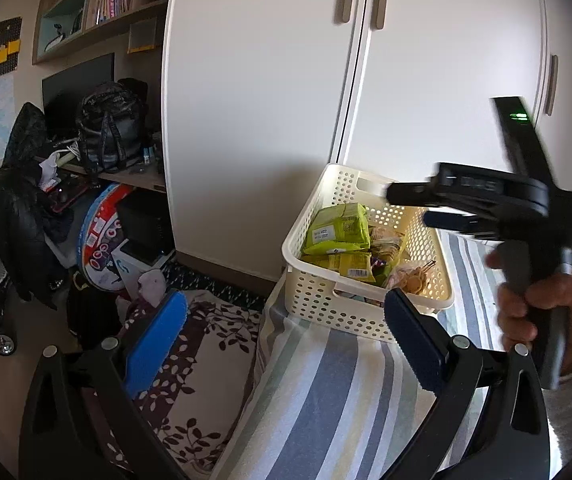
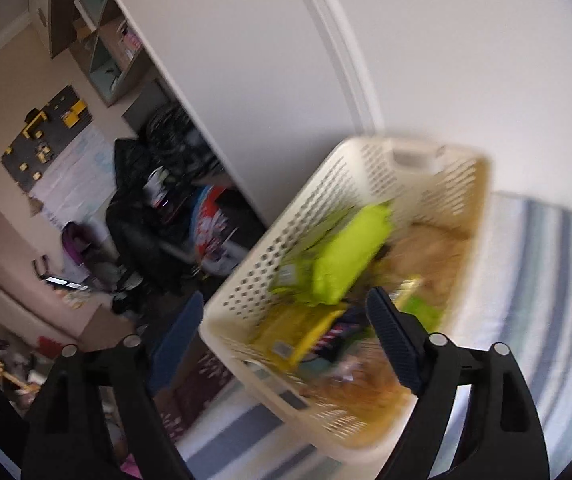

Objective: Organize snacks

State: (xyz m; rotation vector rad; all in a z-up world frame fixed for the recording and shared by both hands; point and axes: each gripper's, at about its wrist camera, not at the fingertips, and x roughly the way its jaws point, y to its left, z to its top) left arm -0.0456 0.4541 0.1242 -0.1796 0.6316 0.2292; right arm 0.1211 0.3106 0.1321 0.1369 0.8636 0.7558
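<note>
The cream basket [image 1: 365, 308] is sitting at the near-left corner of the striped bed [image 1: 325, 400], green snack packets [image 1: 337, 230] piled inside for sorting. Right gripper [image 2: 286, 340] is hovering above it, jaws wide and empty; left gripper [image 1: 286, 340] is waiting nearer, equally wide.

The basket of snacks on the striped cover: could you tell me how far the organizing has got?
Done: several snacks, including green packets, already lie loose in the cream basket on the striped cover. In hand: nothing; the left gripper and right gripper are both open and empty. Left: any sorting inside the basket; no snacks show outside it.
</note>
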